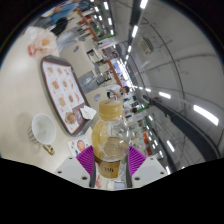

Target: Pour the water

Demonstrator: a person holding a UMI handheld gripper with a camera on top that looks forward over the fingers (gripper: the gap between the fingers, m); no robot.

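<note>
A clear plastic bottle (109, 140) with a yellow cap (110, 106) and a yellowish label stands between my fingers, held up above the table. My gripper (110, 160) is shut on the bottle, with the purple pads (86, 157) pressing its sides low down. The whole view is tilted, so the bottle leans with it. A white cup (43, 127) rests on the table to the left of the bottle, a little beyond the left finger.
A grey table (30, 90) carries a picture menu board (62, 88) beyond the cup. More dishes (42, 40) lie at the far end. Rows of tables and ceiling lights (135, 30) stretch away behind the bottle.
</note>
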